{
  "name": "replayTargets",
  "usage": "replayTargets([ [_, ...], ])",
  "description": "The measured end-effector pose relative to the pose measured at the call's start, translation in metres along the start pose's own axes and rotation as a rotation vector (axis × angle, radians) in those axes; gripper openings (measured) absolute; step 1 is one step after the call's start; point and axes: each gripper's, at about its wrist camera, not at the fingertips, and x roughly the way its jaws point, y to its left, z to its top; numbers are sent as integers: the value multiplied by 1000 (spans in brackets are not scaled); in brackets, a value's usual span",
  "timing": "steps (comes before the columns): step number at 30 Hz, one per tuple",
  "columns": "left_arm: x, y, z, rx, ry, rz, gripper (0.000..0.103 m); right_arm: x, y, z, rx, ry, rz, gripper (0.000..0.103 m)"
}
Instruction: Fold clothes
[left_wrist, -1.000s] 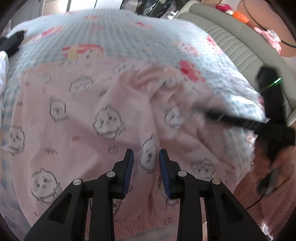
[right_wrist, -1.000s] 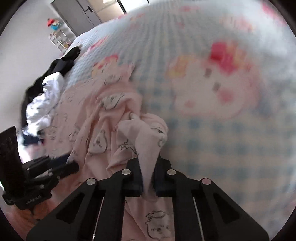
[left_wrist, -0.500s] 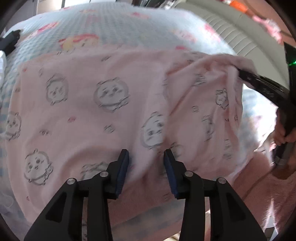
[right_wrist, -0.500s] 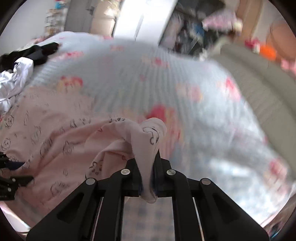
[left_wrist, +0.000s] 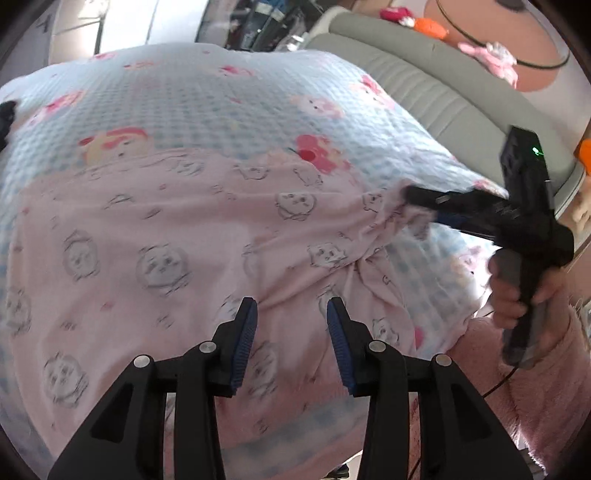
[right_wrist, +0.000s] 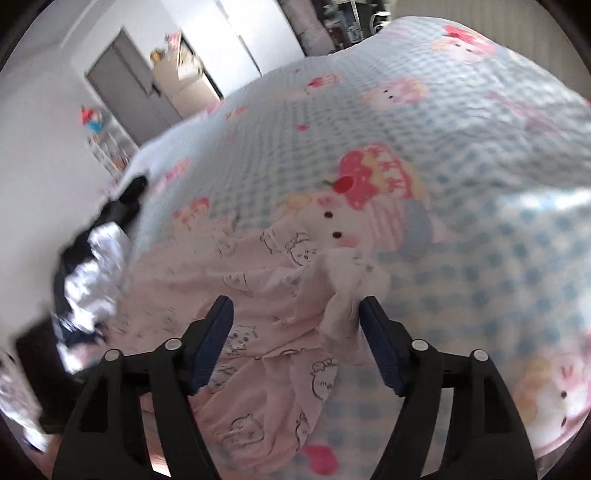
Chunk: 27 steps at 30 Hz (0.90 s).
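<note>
Pink garment (left_wrist: 177, 236) lies spread on the bed (left_wrist: 207, 99), covering its near half and draping over the near edge; checked cover beyond it is bare up to the far edge.

Left gripper (left_wrist: 291, 334) hangs over the garment, jaws apart, nothing between them.

Right gripper (right_wrist: 295, 343): jaws opening wide, a bunched fold of garment between them (pads not pressing it).

Left view alone shows the grey headboard (left_wrist: 436, 85) and the hand (left_wrist: 517, 295) on the right gripper. Right view alone shows a dark-and-white clothes heap (right_wrist: 92, 266) at the bed's left edge.
</note>
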Motion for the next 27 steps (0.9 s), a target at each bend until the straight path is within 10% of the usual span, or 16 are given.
replayTargets([
  [3,8,0,-2,-1,33,17,41,34,9,-7,-52,63,-51,73],
  [8,21,6,-14,11,103,40,41,61,8,-33,-87,141,-45,24],
  [13,46,26,-28,-71,220,55,41,16,4,-29,-42,-67,-46,4],
  [20,35,14,-22,-18,222,63,42,-23,-8,0,-43,-170,-195,6],
  [25,-4,10,10,-58,54,-37,48,-22,-32,1,45,-103,-59,66],
  [27,-1,11,23,-58,46,-18,49,-11,-31,1,84,-61,65,69],
])
